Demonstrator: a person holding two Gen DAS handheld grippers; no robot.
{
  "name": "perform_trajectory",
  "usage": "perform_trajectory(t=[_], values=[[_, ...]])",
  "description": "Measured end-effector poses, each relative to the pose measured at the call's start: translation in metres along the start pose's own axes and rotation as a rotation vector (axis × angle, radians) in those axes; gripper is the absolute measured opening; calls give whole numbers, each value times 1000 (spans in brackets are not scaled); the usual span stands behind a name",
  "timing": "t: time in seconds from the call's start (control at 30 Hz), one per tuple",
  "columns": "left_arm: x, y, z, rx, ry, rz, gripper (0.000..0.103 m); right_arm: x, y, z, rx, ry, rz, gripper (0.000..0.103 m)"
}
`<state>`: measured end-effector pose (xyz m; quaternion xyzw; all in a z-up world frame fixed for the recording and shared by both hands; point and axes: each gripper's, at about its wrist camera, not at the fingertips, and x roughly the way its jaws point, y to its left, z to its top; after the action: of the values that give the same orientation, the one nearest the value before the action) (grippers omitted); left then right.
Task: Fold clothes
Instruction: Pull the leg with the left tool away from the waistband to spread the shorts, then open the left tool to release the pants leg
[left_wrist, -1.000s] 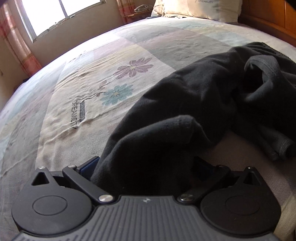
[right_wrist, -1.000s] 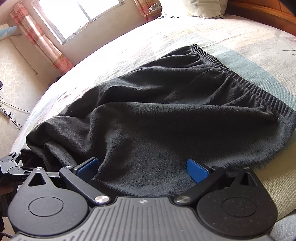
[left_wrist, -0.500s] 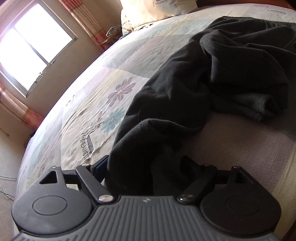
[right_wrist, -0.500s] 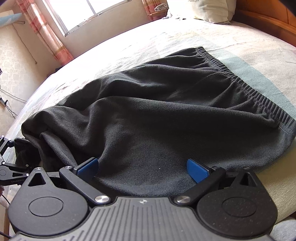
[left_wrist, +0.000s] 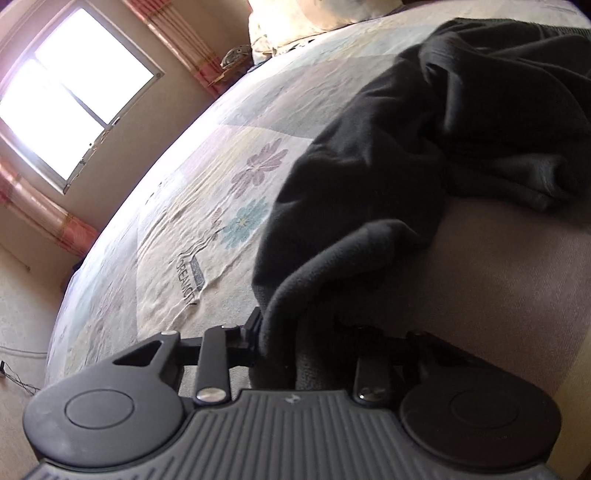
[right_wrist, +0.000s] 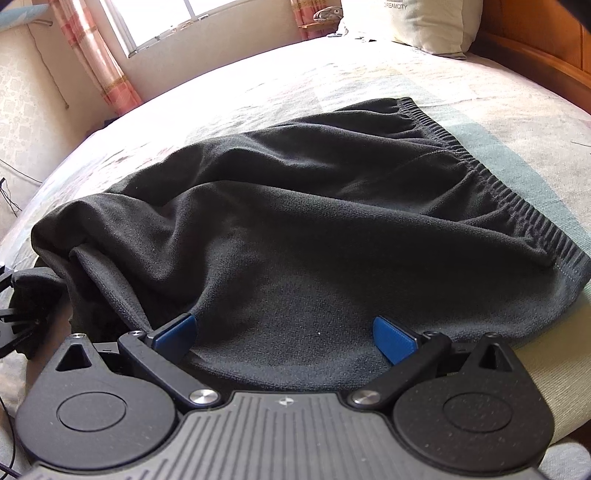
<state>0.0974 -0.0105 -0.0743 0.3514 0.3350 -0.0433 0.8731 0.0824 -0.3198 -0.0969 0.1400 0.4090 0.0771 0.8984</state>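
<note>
Black shorts (right_wrist: 295, 229) spread on bed (right_wrist: 498, 110), waistband toward headboard side. Left hand-held gripper (left_wrist: 295, 343) clamped on bunched shorts fabric. Right hand-held gripper (right_wrist: 284, 332) jaws apart, straddling near hem.

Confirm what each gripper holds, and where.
Left gripper: shut on a bunched end of the black shorts. Right gripper: open, nothing held.

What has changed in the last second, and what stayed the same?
The left gripper closed on a bunched fold of the black shorts and now pinches it; a second ago its jaws stood wide around the cloth. Its view also rolled, so the gripper has tilted. The right gripper stays open around the hem, and the waistband still lies flat on the bed.
</note>
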Motion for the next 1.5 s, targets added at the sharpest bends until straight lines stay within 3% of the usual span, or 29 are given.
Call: perform_trajectory(t=[0.13, 0.27, 0.47, 0.63, 0.73, 0.87, 1.0, 1.27, 1.4, 1.5], values=[[4, 33, 8, -5, -15, 90, 26, -10, 2, 6, 7, -23, 3, 103], [18, 57, 24, 67, -45, 195, 25, -20, 4, 12, 14, -47, 5, 103], [54, 94, 51, 97, -65, 261, 25, -34, 8, 21, 22, -80, 8, 103], [96, 124, 67, 61, -22, 262, 26, -37, 13, 25, 8, -79, -2, 103], [126, 140, 67, 60, 38, 318, 22, -38, 13, 25, 8, -75, -9, 103], [157, 175, 59, -18, 128, 300, 28, -38, 10, 25, 11, -60, -30, 103], [167, 187, 32, -21, 190, 294, 28, -35, 11, 26, 20, -54, -35, 103], [154, 184, -8, -82, 226, 212, 32, -27, 27, 30, -15, -44, -8, 103], [148, 186, -14, -125, 224, 173, 48, -25, 36, 31, -39, -38, 7, 103], [145, 190, -16, -184, 219, 138, 50, -25, 39, 30, -42, -33, 11, 103]])
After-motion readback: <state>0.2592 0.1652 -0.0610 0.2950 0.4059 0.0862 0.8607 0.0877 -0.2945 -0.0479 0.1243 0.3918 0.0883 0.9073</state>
